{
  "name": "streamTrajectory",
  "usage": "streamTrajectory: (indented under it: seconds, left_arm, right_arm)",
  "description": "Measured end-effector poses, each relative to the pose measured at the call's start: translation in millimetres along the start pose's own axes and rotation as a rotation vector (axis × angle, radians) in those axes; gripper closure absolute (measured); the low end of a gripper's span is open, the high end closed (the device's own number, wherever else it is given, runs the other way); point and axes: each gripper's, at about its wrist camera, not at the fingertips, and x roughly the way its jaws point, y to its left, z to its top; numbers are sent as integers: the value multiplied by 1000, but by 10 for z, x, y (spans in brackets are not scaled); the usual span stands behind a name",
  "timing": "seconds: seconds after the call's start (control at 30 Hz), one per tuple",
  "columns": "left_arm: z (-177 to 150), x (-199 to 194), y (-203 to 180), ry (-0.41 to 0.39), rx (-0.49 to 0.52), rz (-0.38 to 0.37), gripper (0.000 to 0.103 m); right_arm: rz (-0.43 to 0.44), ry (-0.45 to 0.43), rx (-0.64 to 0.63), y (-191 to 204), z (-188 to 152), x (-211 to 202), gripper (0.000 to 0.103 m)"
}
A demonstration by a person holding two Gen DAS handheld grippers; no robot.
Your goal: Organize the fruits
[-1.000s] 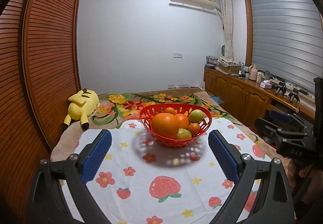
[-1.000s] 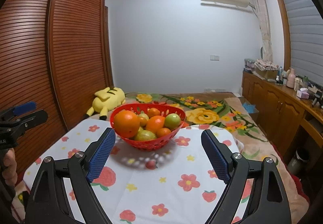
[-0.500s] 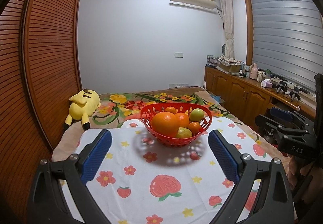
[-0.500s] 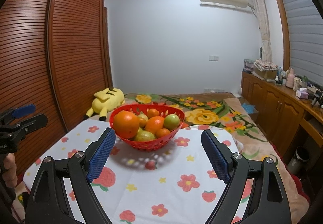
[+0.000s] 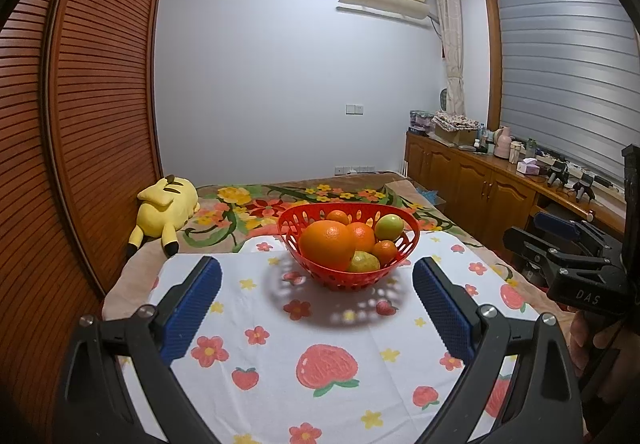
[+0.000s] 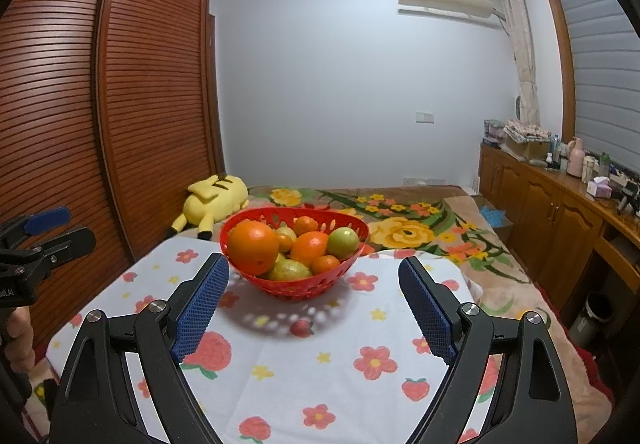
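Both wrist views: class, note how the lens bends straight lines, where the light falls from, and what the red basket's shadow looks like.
Left wrist view: the wardrobe bows outward and dark corners ring the frame; the red basket casts a dappled shadow toward the camera. Right wrist view: the same barrel bend curves the window frame; the basket's shadow on the tablecloth is speckled with light through its holes, which suggests a light overhead and behind it.

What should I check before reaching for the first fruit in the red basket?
1. Left tongs open, nothing between them: ok.
2. Right tongs open, nothing between them: ok.
3. Red basket upright on the flowered cloth: ok.
4. Big orange on top at the near side, unobstructed: ok.
5. Cloth beside the basket free for setting fruit down: ok.
6. Fruit at the bottom of the pile: cannot tell.
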Motion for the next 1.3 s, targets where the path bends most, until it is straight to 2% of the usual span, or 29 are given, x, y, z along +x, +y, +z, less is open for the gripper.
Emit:
streamTrajectory:
  seconds: [1.3]
  left_arm:
    - [22,-82,-1,-13,-2,-1,5]
  right_arm:
    - [-2,-5,2,11,-10,-1,14]
